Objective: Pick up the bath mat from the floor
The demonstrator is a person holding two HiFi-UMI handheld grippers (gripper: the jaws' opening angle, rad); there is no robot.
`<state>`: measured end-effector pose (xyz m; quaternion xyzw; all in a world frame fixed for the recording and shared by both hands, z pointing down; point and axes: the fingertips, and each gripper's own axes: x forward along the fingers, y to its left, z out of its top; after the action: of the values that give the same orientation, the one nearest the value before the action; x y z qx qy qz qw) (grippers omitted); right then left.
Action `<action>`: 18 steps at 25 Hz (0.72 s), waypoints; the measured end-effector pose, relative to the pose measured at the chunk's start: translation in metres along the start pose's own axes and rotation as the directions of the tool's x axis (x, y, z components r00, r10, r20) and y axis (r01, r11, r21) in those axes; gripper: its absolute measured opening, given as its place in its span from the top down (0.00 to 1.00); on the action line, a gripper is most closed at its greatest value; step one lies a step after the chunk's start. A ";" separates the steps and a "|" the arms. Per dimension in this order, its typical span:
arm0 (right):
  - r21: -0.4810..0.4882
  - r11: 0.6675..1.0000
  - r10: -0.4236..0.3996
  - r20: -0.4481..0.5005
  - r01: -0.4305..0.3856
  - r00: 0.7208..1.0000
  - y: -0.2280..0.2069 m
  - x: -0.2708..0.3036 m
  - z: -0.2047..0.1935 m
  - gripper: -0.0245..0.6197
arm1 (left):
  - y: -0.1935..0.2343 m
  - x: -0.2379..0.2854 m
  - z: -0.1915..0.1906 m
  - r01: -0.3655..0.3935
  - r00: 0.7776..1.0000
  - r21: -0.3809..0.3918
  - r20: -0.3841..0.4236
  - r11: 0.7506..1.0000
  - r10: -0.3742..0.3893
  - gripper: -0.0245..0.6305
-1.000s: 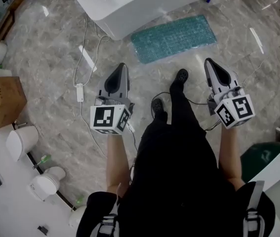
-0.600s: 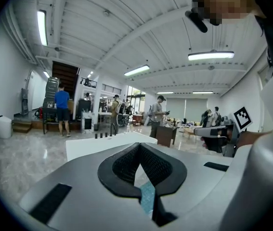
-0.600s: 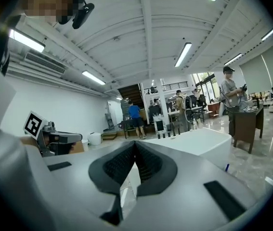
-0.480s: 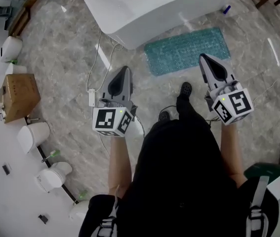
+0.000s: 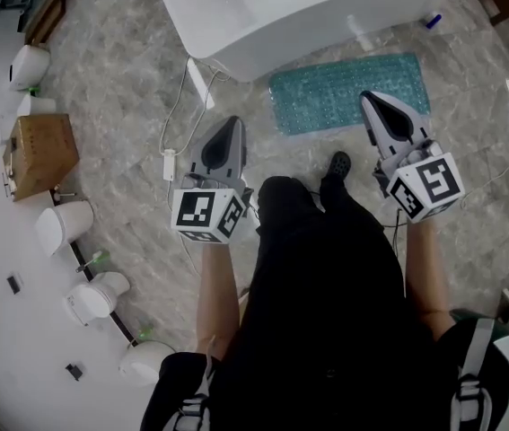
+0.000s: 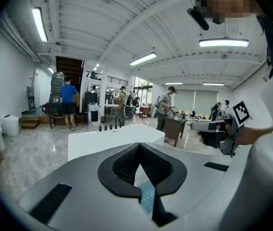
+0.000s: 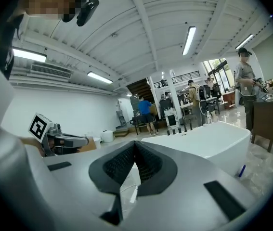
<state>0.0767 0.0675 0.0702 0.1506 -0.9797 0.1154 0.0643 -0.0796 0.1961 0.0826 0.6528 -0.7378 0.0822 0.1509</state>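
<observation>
The teal bath mat (image 5: pixel 326 97) lies flat on the marble floor in front of the white bathtub (image 5: pixel 308 7). My left gripper (image 5: pixel 233 124) is held in the air, short and left of the mat, jaws shut and empty. My right gripper (image 5: pixel 369 99) hovers over the mat's right part, also shut and empty. In the left gripper view the shut jaws (image 6: pixel 138 146) point at the bathtub (image 6: pixel 102 141), and a strip of the mat (image 6: pixel 147 198) shows below them. In the right gripper view the shut jaws (image 7: pixel 135 143) face the tub (image 7: pixel 208 141).
A cardboard box (image 5: pixel 39 155) and several white ceramic fixtures (image 5: pixel 64 227) line the left wall. A white cable with an adapter (image 5: pixel 168 162) runs across the floor left of the mat. A small blue bottle (image 5: pixel 432 21) stands by the tub. The person's shoe (image 5: pixel 337 164) is just short of the mat.
The person has stepped forward, so the tub and mat sit closer. The right gripper now overlaps the mat in the head view. Both grippers stayed shut.
</observation>
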 end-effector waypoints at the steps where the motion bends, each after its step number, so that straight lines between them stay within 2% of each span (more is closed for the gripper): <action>1: 0.002 1.000 0.003 -0.003 -0.003 1.000 -0.002 0.002 -0.001 0.95 | 0.001 0.002 0.001 -0.002 1.000 0.000 -0.003 1.000 0.002 0.95; 7: 0.010 1.000 -0.005 -0.024 0.006 1.000 -0.005 0.018 -0.002 0.94 | 0.014 0.018 0.001 0.020 1.000 -0.012 -0.019 1.000 -0.020 0.95; 12: 0.017 0.998 -0.063 -0.029 0.063 0.998 -0.006 0.043 -0.006 0.94 | 0.037 0.037 -0.004 0.087 0.995 0.010 -0.042 0.996 -0.087 0.95; 18: 0.017 0.990 -0.141 -0.025 0.142 0.990 0.015 0.085 -0.003 0.94 | 0.086 0.063 -0.011 0.188 0.980 0.023 -0.077 0.982 -0.186 0.95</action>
<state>-0.0083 0.0583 0.0834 0.2190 -0.9646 0.1215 0.0826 -0.1699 0.1520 0.1206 0.7178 -0.6659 0.1030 0.1756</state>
